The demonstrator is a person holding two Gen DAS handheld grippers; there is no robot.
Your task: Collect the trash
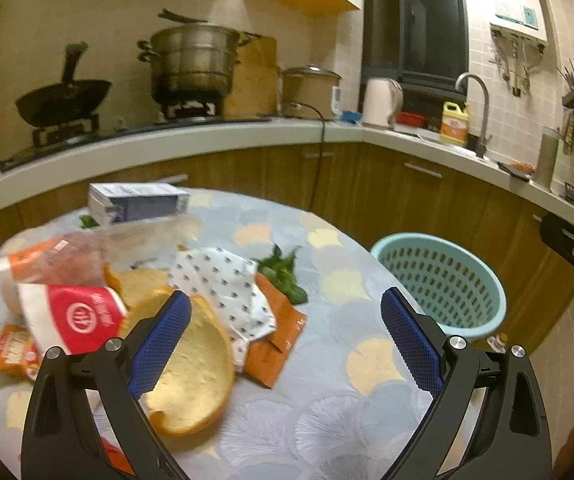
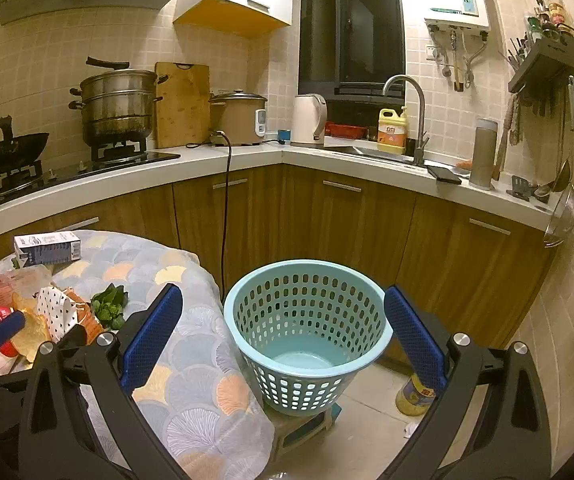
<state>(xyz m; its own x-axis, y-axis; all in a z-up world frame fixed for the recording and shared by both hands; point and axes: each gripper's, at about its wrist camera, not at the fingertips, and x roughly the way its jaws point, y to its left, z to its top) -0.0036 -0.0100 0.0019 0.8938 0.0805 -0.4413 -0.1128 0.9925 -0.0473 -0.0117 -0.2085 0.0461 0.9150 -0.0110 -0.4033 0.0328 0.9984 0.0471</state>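
Over the tabletop, with its scallop-patterned cloth, we hold our left hand-held gripper spread wide and empty, its left blue pad in front of the slice of bread. We judge this to be the approach for a first pick: the jaws are spread because the slice is broad and flat, and it needs a wide bite from the edge.

From the left wrist view, the trash is heaped toward nine o'clock on the tabletop: the slice nearest us, a red and white wrapper at its left, a spotted paper just behind it lying over an orange packet, a clear plastic bag further back, and a blue carton at eleven o'clock near the far edge. Green leaves lie at one o'clock of the pile. All of it overlaps, so lifting one piece may drag its neighbour.

Our right hand-held gripper is also spread and holds nothing. It frames the pale blue basket, which stands on a small stool on the floor, just beside the table's edge at three o'clock of the pile. The basket looks empty, so collection has not begun. Placed low and close, it lets each piece travel only a short way sideways before it drops in.
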